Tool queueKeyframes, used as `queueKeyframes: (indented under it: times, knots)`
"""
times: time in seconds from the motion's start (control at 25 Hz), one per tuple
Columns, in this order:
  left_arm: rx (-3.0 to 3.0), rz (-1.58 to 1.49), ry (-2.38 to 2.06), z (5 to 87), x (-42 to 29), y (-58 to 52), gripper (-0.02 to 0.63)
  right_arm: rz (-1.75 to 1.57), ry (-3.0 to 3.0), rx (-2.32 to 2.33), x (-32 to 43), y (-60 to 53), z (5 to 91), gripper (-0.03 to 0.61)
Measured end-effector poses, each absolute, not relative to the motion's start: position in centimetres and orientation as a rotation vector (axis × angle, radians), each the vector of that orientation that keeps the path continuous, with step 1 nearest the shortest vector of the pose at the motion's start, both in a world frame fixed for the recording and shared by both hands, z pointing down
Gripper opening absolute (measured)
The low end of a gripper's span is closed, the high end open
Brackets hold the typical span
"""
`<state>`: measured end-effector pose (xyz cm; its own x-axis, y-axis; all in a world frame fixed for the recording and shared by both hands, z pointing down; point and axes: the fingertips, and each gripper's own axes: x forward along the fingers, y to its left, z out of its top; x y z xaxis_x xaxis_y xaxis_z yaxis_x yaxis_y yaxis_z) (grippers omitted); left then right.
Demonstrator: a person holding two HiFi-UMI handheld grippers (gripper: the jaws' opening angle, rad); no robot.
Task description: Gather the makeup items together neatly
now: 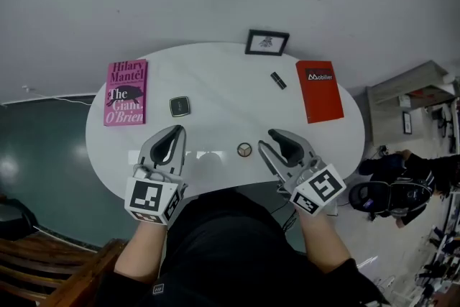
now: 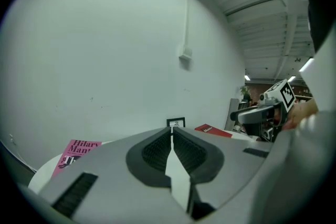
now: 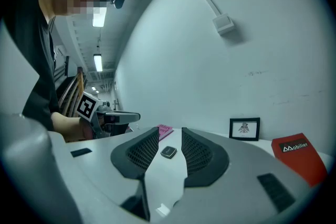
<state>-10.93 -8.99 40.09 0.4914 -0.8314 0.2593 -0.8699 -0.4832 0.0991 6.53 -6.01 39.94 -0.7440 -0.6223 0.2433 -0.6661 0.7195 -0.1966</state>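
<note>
Both grippers are hovering low over the near edge of the white oval worktop (image 1: 215,83). The left gripper (image 1: 175,130) is pointing across it with its fingers (image 2: 157,152) pressed together and pinching nothing. The right gripper (image 1: 272,134) is holding its fingers (image 3: 197,152) partly spread, with nothing between the pads. A small round makeup case (image 1: 244,149) is lying near that near edge, between the two grippers and touching neither. The dark square compact (image 1: 180,106) is sitting toward the left edge, near the pink book (image 1: 126,91). The black lipstick tube (image 1: 278,80) is lying toward the far right, just beside the red book (image 1: 319,90). A framed picture (image 1: 267,42) is standing at the far edge.
</note>
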Motion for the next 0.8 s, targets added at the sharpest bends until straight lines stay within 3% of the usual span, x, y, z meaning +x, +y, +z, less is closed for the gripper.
queueKeyframes:
  times: [0.8]
  knots:
    - [2.510, 0.394, -1.300, 47.1, -7.0, -8.5, 0.023, 0.559, -2.360, 0.860, 6.4, -3.4, 61.9, 0.215]
